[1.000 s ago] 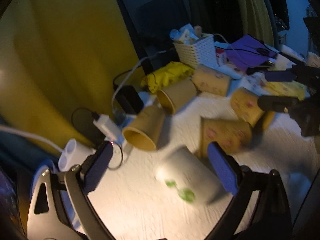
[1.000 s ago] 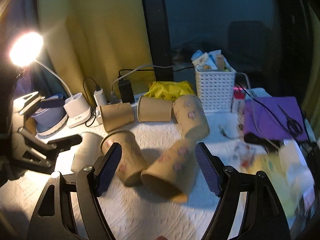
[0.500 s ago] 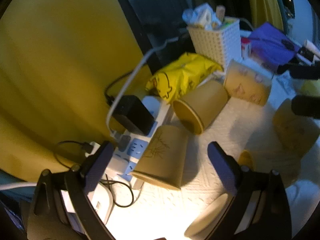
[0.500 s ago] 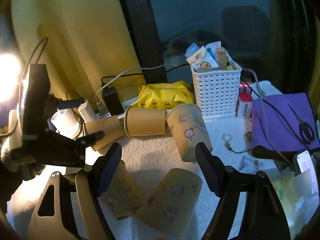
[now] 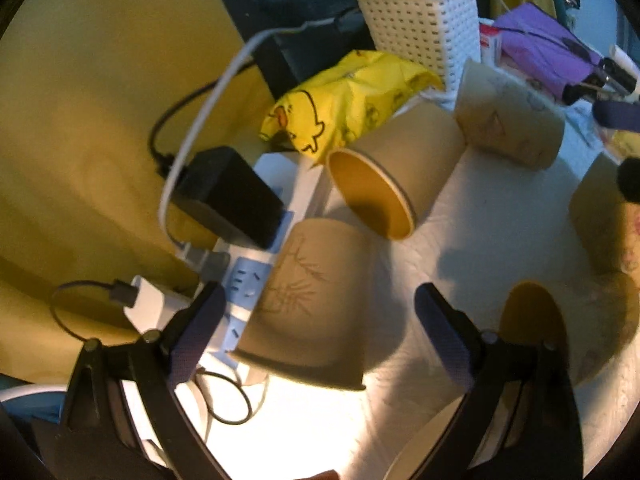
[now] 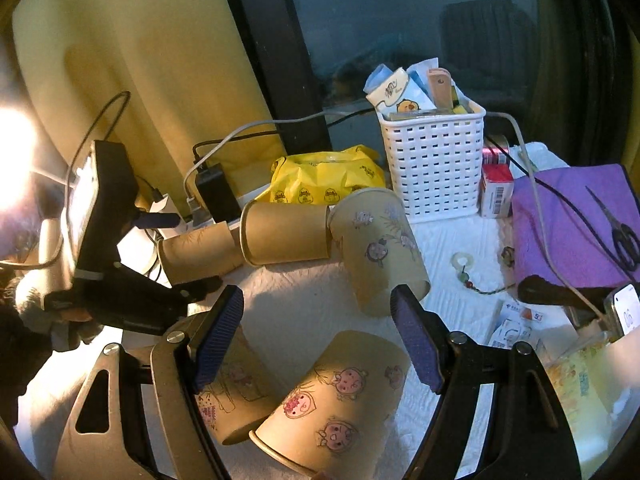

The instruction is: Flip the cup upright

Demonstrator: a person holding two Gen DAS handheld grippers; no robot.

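- My left tool stands wide open and holds nothing; its two pads bracket a plain brown cup that lies on its side on the desk.
- That cup's mouth faces near, toward me, and its far-left side rests against a power strip with a black adapter plugged in.
- Just beyond it lies a second cup, mouth turned left and near, beside a yellow bag.
- My right tool is also spread wide and empty, hanging above a printed cup tipped over at the near edge; a second printed cup lies farther off by the white basket.
- I judge the step to be the approach: the left tool is lined up on the plain cup but no pad touches it yet.
- Next I need to push forward until the pads straddle the wall, close gently so the paper does not crush, then lift and turn the cup onto its base.
- The strip and cable sit close on the left, so the left pad must slip in without snagging them.
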